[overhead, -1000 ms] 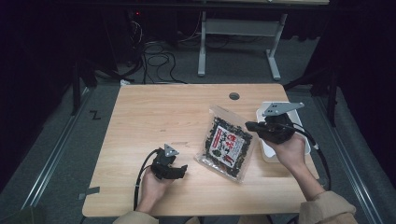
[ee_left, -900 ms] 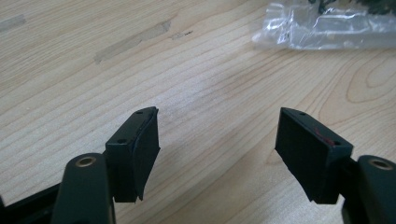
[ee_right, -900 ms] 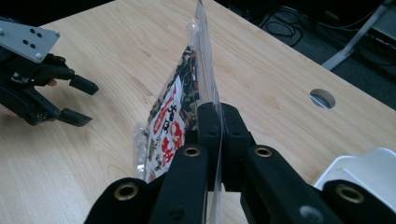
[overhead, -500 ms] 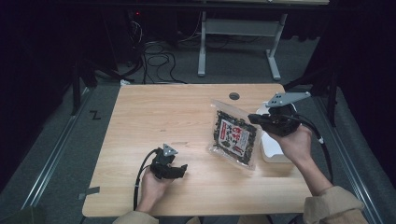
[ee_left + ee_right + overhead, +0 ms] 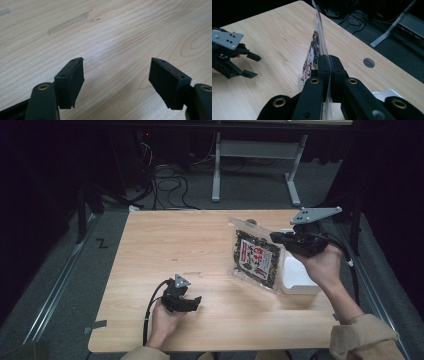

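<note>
A clear packet of dark snack with a red and white label [image 5: 255, 256] hangs in the air above the right side of the table, tilted. My right gripper [image 5: 276, 238] is shut on its right edge; in the right gripper view the packet [image 5: 319, 37] rises edge-on from between the closed jaws. My left gripper [image 5: 195, 301] rests low near the table's front edge, open with nothing between its fingers [image 5: 75, 80]. It also appears far left in the right gripper view [image 5: 252, 65].
A white tray [image 5: 297, 276] sits on the wooden table [image 5: 180, 240] under the right hand. A round cable hole [image 5: 368, 62] lies near the far edge. Beyond the table are cables and a desk frame on the floor.
My right gripper has lifted the packet off the table and carried it up and to the right, standing it more upright. The left gripper has stayed put.
</note>
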Available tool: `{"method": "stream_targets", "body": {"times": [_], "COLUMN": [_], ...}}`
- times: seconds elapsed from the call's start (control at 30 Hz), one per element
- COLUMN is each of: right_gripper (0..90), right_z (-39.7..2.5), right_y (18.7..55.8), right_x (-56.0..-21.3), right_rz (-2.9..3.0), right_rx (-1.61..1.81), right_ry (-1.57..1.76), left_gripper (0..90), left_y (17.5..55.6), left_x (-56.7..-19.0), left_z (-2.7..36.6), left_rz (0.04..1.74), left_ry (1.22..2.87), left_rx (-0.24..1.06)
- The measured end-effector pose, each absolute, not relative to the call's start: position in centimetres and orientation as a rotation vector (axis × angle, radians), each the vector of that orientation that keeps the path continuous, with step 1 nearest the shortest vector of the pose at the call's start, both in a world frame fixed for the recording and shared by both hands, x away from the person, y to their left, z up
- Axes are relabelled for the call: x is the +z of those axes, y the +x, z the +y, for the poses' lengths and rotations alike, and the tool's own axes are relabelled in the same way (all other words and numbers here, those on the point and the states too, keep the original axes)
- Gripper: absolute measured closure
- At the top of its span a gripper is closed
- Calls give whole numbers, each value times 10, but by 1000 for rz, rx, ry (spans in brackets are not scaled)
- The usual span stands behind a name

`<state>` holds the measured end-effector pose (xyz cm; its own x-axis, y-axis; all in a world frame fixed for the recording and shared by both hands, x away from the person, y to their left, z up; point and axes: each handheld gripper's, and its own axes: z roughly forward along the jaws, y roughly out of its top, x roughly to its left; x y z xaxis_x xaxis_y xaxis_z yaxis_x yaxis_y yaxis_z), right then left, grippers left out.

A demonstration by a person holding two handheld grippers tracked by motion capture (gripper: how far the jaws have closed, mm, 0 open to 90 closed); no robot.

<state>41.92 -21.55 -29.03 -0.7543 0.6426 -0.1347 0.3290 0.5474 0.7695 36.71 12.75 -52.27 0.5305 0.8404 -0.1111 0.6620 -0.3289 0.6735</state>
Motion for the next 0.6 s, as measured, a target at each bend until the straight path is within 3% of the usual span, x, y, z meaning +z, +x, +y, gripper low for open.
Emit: {"method": "stream_targets", "body": {"times": [0.6], "right_gripper": [900], "right_z": [-217], "right_y": [422], "right_x": [-261], "right_rz": [2334], "right_rx": [1061], "right_ry": [792], "left_gripper": [270], "left_y": [366], "left_x": [-521], "left_z": [128], "left_rz": [1211], "left_ry": [2077], "left_rx": [340]}}
